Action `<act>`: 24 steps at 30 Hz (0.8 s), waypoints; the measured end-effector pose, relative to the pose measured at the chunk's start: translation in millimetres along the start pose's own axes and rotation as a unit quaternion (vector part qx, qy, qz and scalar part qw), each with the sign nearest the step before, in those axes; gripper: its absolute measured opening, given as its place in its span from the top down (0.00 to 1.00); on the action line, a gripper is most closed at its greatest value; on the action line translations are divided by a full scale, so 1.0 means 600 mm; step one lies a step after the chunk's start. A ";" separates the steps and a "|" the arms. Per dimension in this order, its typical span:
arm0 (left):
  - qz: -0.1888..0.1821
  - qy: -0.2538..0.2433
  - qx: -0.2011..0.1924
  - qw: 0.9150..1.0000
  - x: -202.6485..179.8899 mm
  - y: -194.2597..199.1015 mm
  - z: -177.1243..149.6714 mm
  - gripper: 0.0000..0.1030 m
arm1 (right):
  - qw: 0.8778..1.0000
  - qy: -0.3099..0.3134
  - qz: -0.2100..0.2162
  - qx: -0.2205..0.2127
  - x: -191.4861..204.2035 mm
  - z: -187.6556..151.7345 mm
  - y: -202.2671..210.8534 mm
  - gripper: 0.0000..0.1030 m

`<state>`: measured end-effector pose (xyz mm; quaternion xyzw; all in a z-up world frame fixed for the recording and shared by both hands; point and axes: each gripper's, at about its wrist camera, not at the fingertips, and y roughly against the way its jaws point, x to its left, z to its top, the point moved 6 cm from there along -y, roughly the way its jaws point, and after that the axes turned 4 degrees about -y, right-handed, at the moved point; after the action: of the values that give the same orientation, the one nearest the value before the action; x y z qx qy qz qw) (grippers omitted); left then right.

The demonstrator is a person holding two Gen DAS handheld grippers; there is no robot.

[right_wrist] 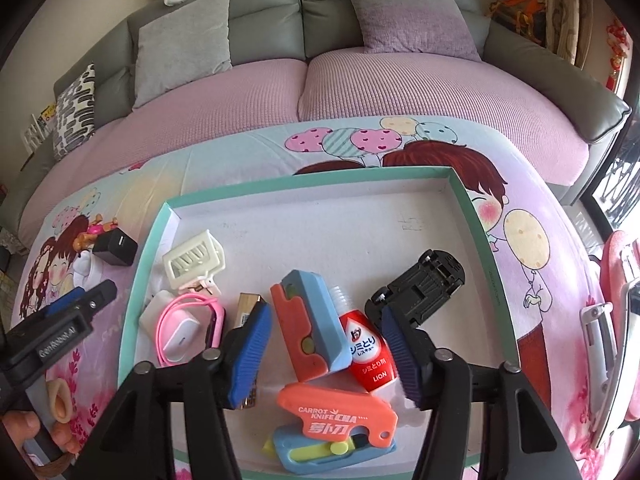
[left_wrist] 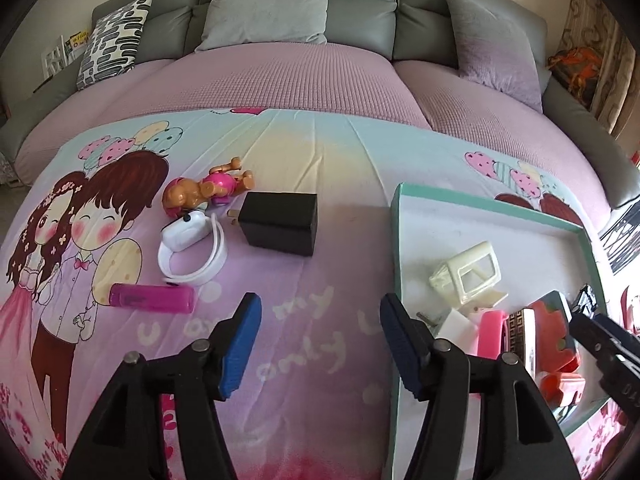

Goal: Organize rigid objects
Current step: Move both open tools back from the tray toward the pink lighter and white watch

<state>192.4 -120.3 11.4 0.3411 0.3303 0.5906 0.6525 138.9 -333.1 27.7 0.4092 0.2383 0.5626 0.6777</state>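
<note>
Knife toy [right_wrist: 310, 326] between open right claw [right_wrist: 324, 348] pads — untouched, in tray [right_wrist: 486, 240]

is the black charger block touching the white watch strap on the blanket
Apart. The left wrist view shows a strip of pink blanket between the black charger block and the white watch strap.

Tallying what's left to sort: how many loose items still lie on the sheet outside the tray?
4: toy dog, black charger beside it, white strap gadget below the dog, magenta case nearest the left tongs. Others may be hidden.
</note>
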 end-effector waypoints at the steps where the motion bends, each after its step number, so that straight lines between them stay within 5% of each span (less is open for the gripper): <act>1: 0.003 -0.002 0.003 1.000 0.000 -0.003 -0.001 0.31 | 1.000 -0.003 0.002 -0.001 0.000 0.001 0.000 0.30; 4: 0.021 -0.007 0.005 1.000 0.003 -0.008 -0.004 0.19 | 1.000 -0.009 0.007 0.000 -0.001 0.001 -0.004 0.23; 11: 0.028 0.015 0.014 0.999 0.024 -0.018 -0.008 0.16 | 1.000 -0.007 0.008 -0.009 0.001 0.003 -0.007 0.00; 17: 0.036 0.028 0.008 0.999 0.036 -0.017 -0.009 0.16 | 1.000 -0.007 0.015 -0.017 0.004 0.005 -0.007 0.00; 20: 0.041 0.041 -0.002 0.998 0.044 -0.014 -0.007 0.03 | 1.000 -0.002 0.014 -0.020 0.009 0.005 -0.006 0.00; 24: 0.043 0.067 -0.022 0.997 0.061 -0.002 -0.001 0.02 | 0.999 0.002 0.025 -0.024 0.021 0.005 -0.006 0.00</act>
<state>195.8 -84.0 9.0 0.3002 0.3452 0.6467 0.6103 146.5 -321.9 28.5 0.3980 0.2159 0.5853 0.6726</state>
